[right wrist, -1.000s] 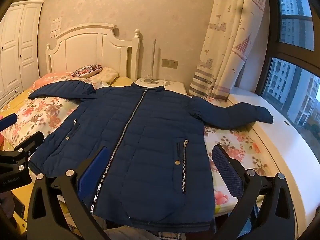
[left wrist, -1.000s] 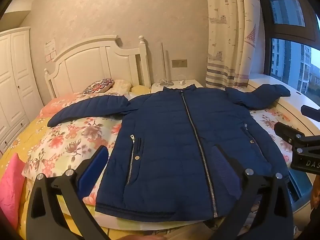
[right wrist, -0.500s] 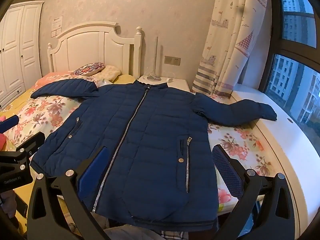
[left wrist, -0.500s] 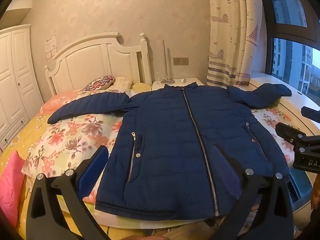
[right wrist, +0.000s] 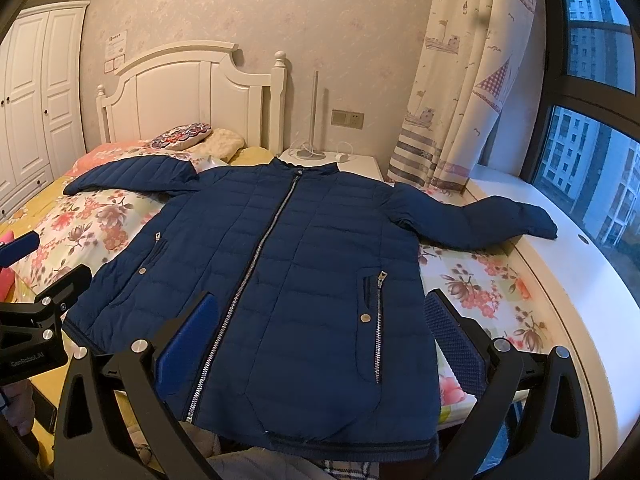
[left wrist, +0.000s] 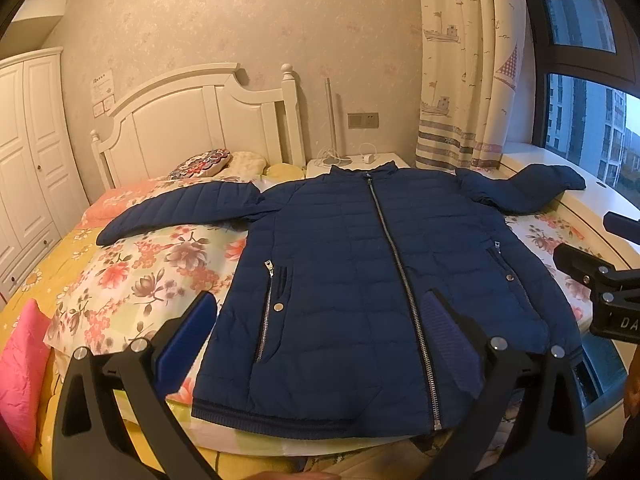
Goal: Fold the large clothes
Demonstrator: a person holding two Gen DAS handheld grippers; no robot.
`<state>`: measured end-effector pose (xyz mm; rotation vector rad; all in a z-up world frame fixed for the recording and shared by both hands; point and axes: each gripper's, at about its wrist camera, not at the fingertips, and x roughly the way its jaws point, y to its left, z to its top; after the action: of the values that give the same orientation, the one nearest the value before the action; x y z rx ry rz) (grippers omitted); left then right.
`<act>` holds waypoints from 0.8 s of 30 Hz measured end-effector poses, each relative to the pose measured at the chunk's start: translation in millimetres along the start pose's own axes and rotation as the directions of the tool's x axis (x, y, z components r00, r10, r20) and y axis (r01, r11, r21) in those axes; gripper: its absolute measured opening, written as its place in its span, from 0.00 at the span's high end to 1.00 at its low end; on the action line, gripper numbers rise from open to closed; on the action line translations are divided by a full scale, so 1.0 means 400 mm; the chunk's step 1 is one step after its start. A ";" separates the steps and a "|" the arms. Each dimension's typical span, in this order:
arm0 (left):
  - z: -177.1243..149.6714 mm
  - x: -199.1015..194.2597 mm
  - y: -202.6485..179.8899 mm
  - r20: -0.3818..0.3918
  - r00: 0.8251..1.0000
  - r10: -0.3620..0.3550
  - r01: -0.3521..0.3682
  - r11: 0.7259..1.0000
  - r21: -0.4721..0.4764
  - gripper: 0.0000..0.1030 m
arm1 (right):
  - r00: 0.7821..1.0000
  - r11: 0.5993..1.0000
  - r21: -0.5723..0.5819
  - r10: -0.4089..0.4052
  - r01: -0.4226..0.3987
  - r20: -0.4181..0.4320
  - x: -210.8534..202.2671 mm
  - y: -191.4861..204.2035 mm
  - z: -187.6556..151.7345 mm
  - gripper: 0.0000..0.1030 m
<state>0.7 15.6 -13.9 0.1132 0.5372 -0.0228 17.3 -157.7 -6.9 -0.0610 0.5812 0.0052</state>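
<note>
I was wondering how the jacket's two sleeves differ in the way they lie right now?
The headboard-side sleeve lies straight and flat on the floral bedding. The window-side sleeve is bent and bunched at the shoulder, and its cuff rests on the white ledge. Both are navy, quilted and spread outward, unfolded.

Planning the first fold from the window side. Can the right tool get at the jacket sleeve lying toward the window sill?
Probably yes. The right tool is open and empty, and the sleeve lies flat with nothing on it or in between, though it is a long reach across the bed.
</note>
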 end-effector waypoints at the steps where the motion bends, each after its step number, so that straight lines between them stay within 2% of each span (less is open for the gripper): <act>1: -0.001 0.002 0.001 -0.002 1.000 0.000 0.000 1.000 -0.001 0.02 | 1.000 1.000 0.000 0.001 -0.001 -0.001 0.001 0.000 -0.001 0.04; 24: -0.012 0.010 0.013 -0.007 1.000 0.002 -0.002 1.000 -0.001 0.02 | 1.000 1.000 0.011 0.016 -0.016 -0.011 0.005 -0.001 -0.006 0.04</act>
<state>1.9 21.2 -19.5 0.1130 0.5441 -0.0198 17.5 -158.3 -9.8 -0.0460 0.5927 0.0170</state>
